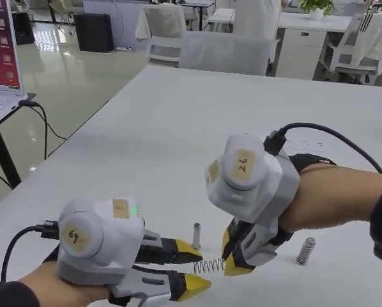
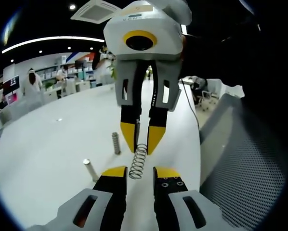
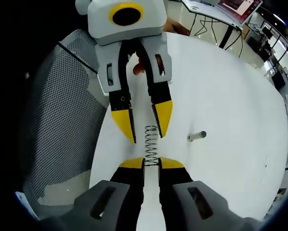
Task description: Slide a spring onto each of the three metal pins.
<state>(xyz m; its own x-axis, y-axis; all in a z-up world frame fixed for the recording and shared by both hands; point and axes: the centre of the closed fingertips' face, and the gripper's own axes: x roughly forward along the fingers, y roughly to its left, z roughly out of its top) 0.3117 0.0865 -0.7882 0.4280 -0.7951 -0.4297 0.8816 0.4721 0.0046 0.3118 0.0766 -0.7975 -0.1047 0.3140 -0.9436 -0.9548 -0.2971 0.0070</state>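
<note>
Two springs, two pins, my right gripper clamped on the loose spring, left gripper apart around its end, bare pin beside, sprung pin caught from my head view.

White table, flat and level. One bare pin stands upright on it. One sprung pin stands at 3 o'clock from the bare pin, well apart.

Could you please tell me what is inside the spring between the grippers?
The spring looks hollow: white table shows through its coils. The end inside the right gripper is covered.
</note>
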